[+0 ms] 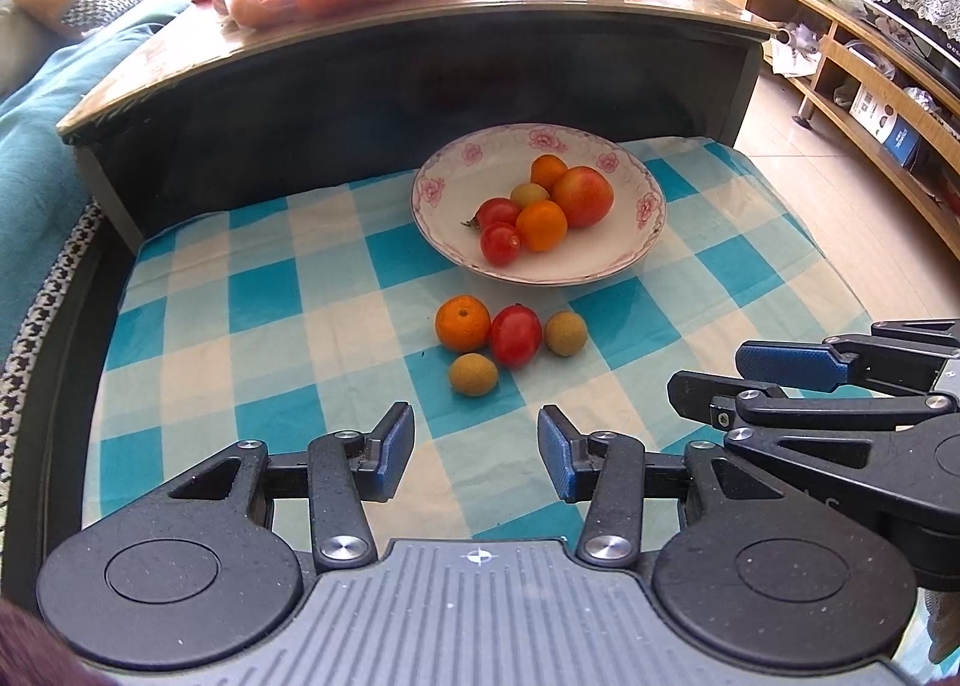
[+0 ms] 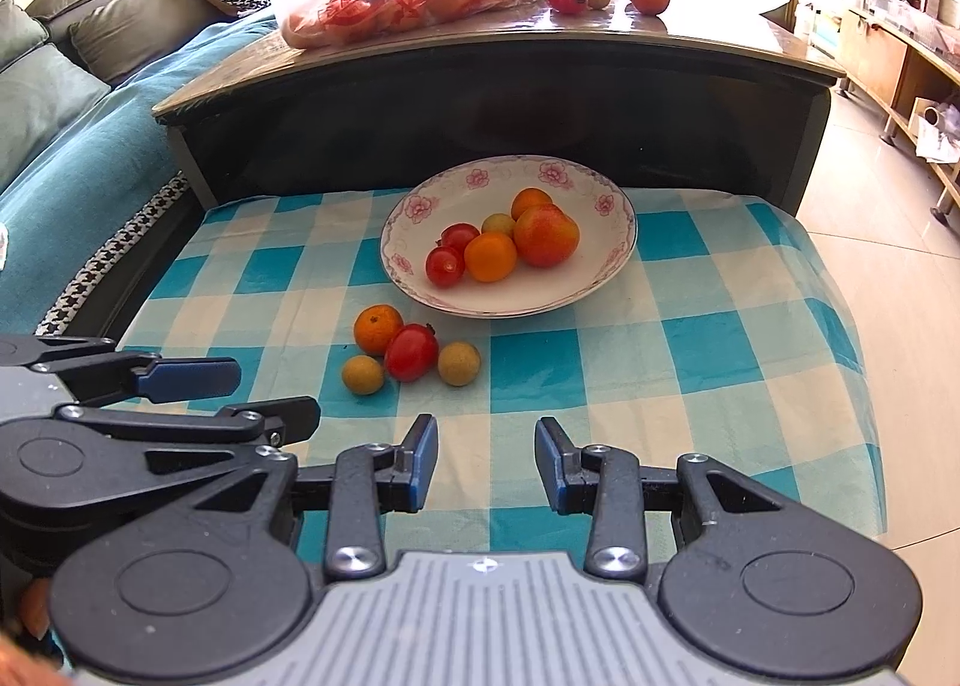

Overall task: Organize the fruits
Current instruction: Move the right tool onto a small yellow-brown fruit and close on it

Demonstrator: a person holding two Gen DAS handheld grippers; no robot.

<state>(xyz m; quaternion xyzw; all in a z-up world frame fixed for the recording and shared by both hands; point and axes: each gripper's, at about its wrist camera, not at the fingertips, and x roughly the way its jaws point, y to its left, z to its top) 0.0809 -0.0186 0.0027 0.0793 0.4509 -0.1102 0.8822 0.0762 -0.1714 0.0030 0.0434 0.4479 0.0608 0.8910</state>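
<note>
Both my left gripper and right gripper hang wide open, holding nothing. Just before the flowered bowl of fruit lie a dimpled mandarin, a glossy red tomato and two dull tan longans, clustered together.

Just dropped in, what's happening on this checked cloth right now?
Fruit is being sorted into the white floral-rimmed plate, which already holds six pieces. Four remain in front of it on the blue-and-white checked cloth: a small orange, a red tomato and two tan longans. The left gripper and right gripper hover before them, jaws open, holding nothing.
</note>
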